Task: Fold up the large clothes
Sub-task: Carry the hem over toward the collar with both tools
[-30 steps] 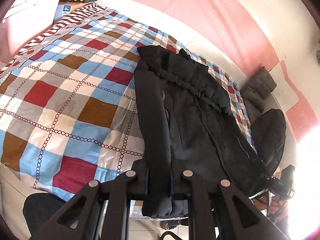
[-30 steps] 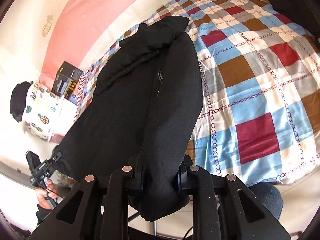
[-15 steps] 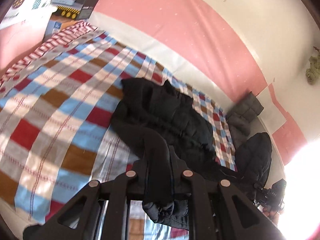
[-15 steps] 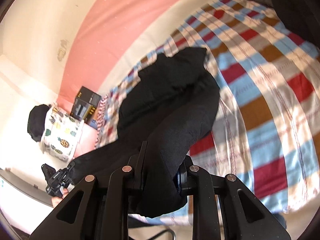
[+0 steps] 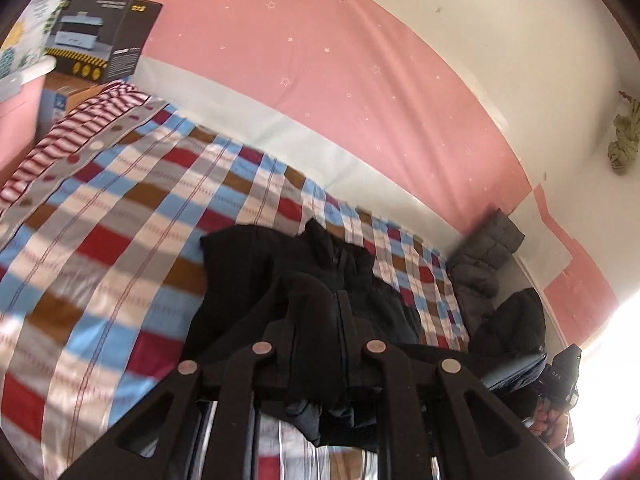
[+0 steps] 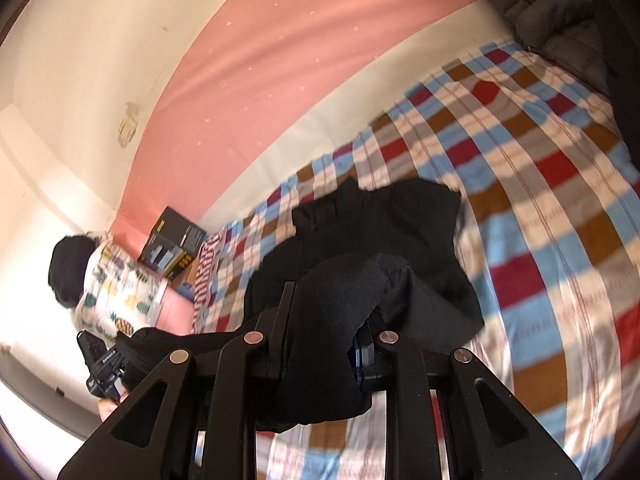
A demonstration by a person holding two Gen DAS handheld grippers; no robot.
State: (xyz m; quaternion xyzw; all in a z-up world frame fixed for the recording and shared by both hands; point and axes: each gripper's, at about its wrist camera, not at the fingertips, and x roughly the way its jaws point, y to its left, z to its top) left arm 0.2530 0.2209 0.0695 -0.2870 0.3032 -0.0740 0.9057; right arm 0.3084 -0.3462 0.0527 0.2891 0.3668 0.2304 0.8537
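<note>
A large black jacket [image 5: 320, 264] lies on the checked bedspread [image 5: 120, 240], its far part flat and its near end lifted. My left gripper [image 5: 316, 344] is shut on one near corner of the jacket, and cloth hangs below the jaws. My right gripper [image 6: 324, 328] is shut on the other near corner of the jacket [image 6: 392, 224], with a thick bunch of cloth between the fingers. Both grippers hold the near end raised above the bed. The fingertips are hidden in the cloth.
A grey padded garment [image 5: 484, 256] and another dark jacket [image 5: 516, 320] lie at the bed's right end. A black box [image 5: 100, 36] and a striped cloth [image 5: 76, 136] sit at the left. A pink wall [image 5: 320, 60] runs behind. A pineapple-print cloth [image 6: 116, 288] shows at the left.
Both grippers have risen and moved toward the far end, lifting the jacket's near end off the bed. The jacket has bunched and shortened; more wall shows in both views.
</note>
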